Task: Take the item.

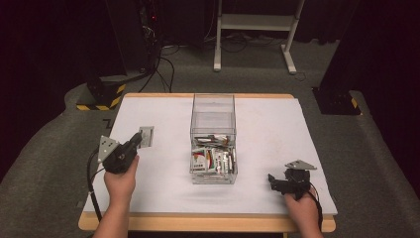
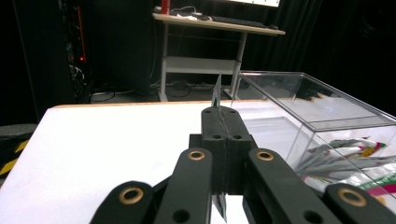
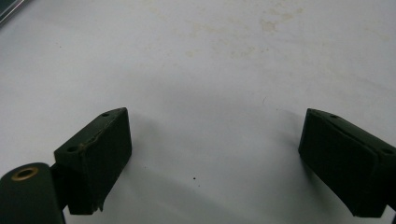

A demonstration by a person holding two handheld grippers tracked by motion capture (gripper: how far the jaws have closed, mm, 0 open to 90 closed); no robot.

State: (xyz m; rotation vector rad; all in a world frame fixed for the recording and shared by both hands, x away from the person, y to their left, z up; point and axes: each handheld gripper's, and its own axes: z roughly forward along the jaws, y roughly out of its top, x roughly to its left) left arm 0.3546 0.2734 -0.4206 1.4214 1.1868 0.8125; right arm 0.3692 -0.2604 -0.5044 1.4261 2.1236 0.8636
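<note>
White-covered table (image 1: 163, 188) carried a clear plastic bin (image 1: 213, 140) mid-table. Left gripper (image 1: 134, 140) near the left edge pinched a thin flat packet (image 2: 216, 91) edge-on, long axis toward the far edge. Right gripper (image 1: 272, 181), jaws spread, sat near the front-right corner, open surface between.

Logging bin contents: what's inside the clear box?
The clear box holds a loose pile of small packets at its near end; the far end looks empty. Whatever lies beneath the top packets is covered. The left gripper pinches one packet outside it.

Glossy clear plastic box (image 1: 213, 119), matt white table cover (image 1: 277, 148), matt black tool (image 3: 215, 163), wooden table edge (image 1: 208, 223)
</note>
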